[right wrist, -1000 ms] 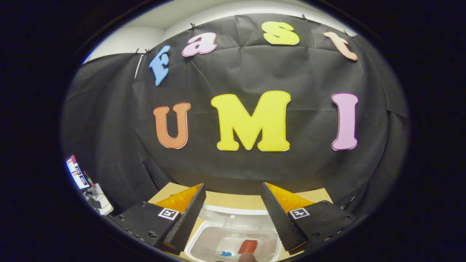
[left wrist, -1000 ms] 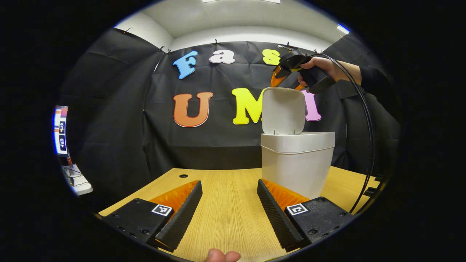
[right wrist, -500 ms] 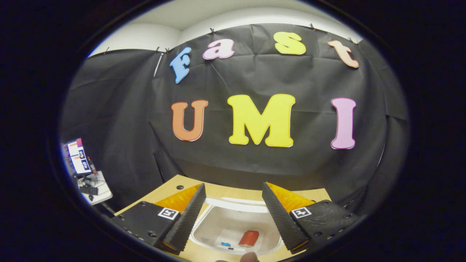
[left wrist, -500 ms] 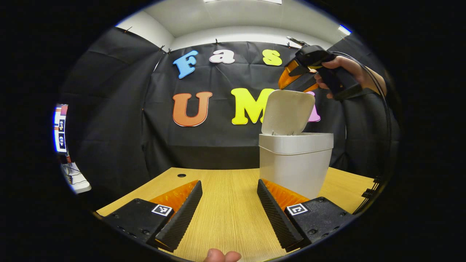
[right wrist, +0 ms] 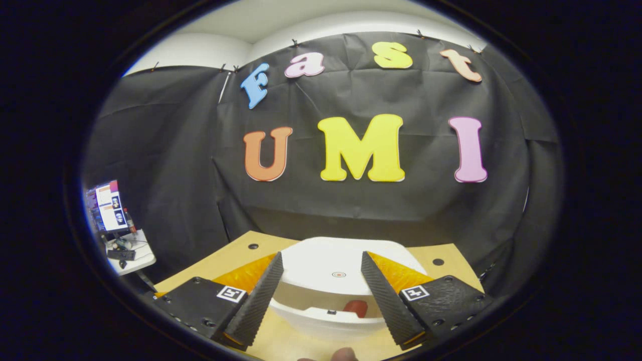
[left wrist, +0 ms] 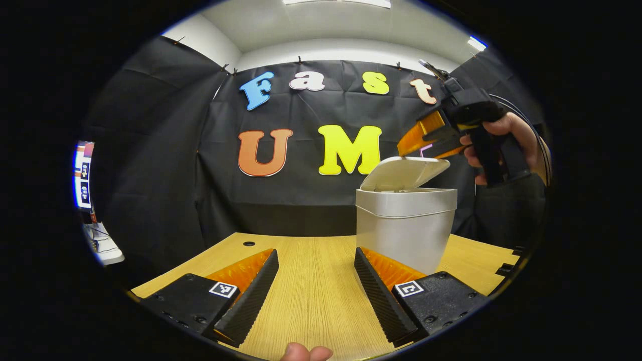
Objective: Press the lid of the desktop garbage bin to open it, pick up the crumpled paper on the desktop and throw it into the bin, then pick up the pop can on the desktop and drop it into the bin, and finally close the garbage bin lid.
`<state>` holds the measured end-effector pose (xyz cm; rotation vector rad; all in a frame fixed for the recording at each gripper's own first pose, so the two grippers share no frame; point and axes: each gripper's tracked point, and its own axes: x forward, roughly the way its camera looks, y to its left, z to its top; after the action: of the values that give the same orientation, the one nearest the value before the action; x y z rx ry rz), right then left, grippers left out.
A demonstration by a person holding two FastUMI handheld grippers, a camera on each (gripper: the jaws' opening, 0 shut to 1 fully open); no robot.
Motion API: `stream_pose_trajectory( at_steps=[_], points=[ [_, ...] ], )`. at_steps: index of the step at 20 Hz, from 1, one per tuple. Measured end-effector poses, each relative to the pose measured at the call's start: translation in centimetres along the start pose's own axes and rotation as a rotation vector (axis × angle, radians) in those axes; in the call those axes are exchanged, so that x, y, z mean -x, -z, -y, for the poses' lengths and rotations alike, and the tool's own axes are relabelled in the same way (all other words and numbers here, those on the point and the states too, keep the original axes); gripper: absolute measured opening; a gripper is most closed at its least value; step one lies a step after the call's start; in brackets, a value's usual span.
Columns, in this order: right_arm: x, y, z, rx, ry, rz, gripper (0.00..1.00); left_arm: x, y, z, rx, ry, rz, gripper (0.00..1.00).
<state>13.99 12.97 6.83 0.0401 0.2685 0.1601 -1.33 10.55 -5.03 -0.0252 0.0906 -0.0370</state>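
Note:
The white bin [left wrist: 404,230] stands on the wooden table [left wrist: 311,296], just beyond my left gripper's right finger. Its lid [left wrist: 405,172] hangs tilted, partly down, front edge still raised. My left gripper [left wrist: 316,283] rests low over the table, open and holding nothing. In the left gripper view, a hand [left wrist: 509,135] holds my right gripper [left wrist: 419,143] at the lid's raised edge. In the right gripper view, the lid [right wrist: 326,263] lies between the open fingers of my right gripper [right wrist: 321,298]. The red pop can [right wrist: 356,307] shows through the gap inside the bin [right wrist: 321,323].
Black cloth walls close the booth behind and beside the table. Round cable holes [left wrist: 249,243] [right wrist: 438,261] sit near the table's far edge. A side table with a monitor [right wrist: 108,205] stands off to the left. A fingertip [left wrist: 306,352] shows at the bottom edge.
The lid has swung from upright down to a shallow tilt, covering most of the bin's opening. My right gripper came down and forward with it. The left gripper stayed put.

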Motion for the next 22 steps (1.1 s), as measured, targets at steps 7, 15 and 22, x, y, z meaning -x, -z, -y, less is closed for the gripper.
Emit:
stream_pose_trajectory(
  at_steps=[7, 15, 22],
  points=[
    [-0.9, 3.5, 0.9, 0.016, 0.014, -0.034, 0.95, -0.2, -0.1, -0.6, 0.02, -0.018, -0.007, 0.98],
    [-1.1, 4.2, 0.9, 0.021, 0.021, -0.032, 0.96, -0.2, 0.3, -0.7, 0.014, -0.029, -0.018, 0.98],
    [-2.2, 5.0, 1.2, 0.03, 0.059, 0.001, 0.97, 0.0, -0.2, -0.1, 0.006, -0.015, -0.008, 0.98]
  ],
)
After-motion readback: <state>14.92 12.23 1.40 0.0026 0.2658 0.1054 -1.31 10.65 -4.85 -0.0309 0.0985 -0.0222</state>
